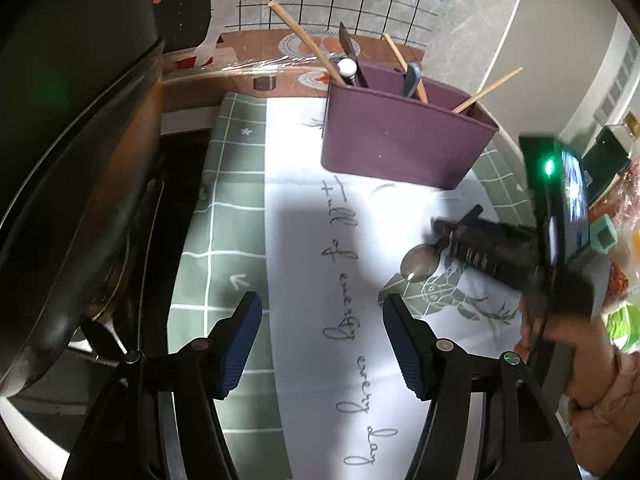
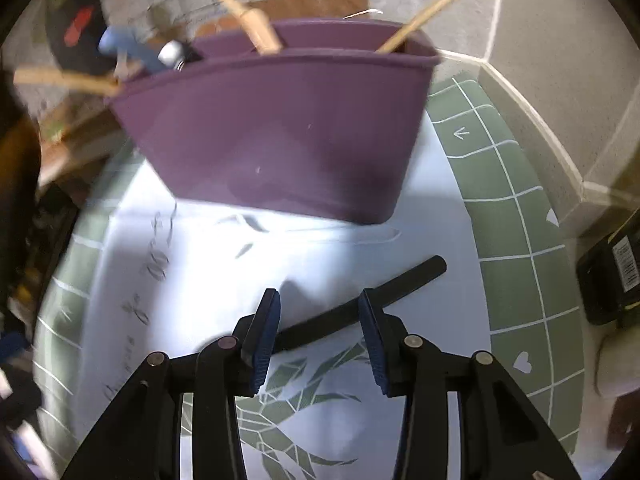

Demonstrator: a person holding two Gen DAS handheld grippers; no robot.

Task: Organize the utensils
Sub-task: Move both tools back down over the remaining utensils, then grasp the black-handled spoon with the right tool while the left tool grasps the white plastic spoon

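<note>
A purple utensil holder (image 1: 400,140) (image 2: 276,128) stands on the white cloth and holds wooden sticks (image 1: 304,42), a knife and other utensils. A metal spoon (image 1: 418,261) with a black handle (image 2: 360,304) lies on the cloth in front of it. My right gripper (image 2: 318,316) (image 1: 472,236) is open, its fingers on either side of the spoon handle and low over it. My left gripper (image 1: 322,322) is open and empty over the cloth, left of the spoon.
A dark wok (image 1: 80,184) fills the left side of the left wrist view. A green grid mat (image 2: 516,220) lies under the white cloth (image 1: 320,240). A black box (image 2: 612,272) sits at the right by the counter wall.
</note>
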